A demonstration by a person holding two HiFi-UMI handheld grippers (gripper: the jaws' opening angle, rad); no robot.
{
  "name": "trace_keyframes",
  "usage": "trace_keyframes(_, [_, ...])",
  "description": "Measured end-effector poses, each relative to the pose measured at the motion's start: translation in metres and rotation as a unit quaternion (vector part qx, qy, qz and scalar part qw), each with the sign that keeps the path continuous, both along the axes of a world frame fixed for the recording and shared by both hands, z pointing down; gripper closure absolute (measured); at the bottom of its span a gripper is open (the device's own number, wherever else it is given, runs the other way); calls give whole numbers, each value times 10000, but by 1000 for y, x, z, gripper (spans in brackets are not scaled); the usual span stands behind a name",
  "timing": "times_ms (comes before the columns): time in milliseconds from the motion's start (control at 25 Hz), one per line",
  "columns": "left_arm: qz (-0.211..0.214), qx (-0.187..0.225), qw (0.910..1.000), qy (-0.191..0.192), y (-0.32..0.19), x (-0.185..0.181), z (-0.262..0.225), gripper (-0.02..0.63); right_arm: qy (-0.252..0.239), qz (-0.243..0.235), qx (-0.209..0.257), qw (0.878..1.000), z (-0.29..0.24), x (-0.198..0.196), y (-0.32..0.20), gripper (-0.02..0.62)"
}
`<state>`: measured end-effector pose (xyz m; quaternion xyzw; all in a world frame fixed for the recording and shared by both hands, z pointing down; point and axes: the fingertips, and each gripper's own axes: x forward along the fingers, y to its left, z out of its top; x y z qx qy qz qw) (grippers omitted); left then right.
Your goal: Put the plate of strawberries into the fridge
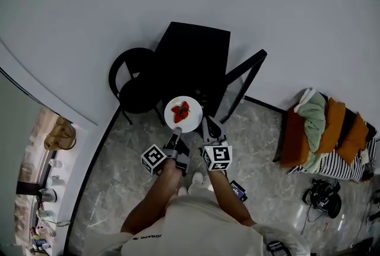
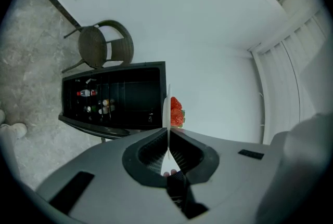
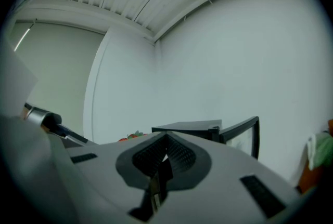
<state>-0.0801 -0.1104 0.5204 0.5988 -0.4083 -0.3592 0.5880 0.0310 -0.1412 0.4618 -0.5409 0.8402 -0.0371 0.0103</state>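
Note:
A white plate [image 1: 189, 120] with red strawberries [image 1: 180, 111] hangs in front of the small black fridge [image 1: 196, 62]. The fridge door [image 1: 244, 78] stands open to the right. My left gripper [image 1: 177, 130] is shut on the plate's near rim. In the left gripper view the plate [image 2: 167, 108] shows edge-on between the pads of the left gripper [image 2: 168, 134], with the strawberries [image 2: 176, 112] beside it and the fridge's [image 2: 112, 94] open inside with bottles behind. My right gripper [image 1: 211, 128] is shut and empty just right of the plate; the right gripper [image 3: 166, 137] faces the fridge top [image 3: 190, 127].
A black round chair [image 1: 133, 85] stands left of the fridge against the white wall. A rack with orange and green clothes [image 1: 323, 130] is at the right, with a dark bag [image 1: 323, 198] on the marble floor. A small dark object [image 1: 239, 190] lies by the person's feet.

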Motion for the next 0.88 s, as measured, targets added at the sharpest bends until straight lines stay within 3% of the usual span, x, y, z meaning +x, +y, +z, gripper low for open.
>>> trace_keyframes(520, [-176, -101, 9998, 18, -23, 24, 6, 594, -7, -37, 81, 10000, 4, 26, -33, 592])
trace_keyframes(880, [-186, -200, 9996, 8, -36, 11, 23, 594, 109, 41, 51, 9999, 13, 19, -43, 592])
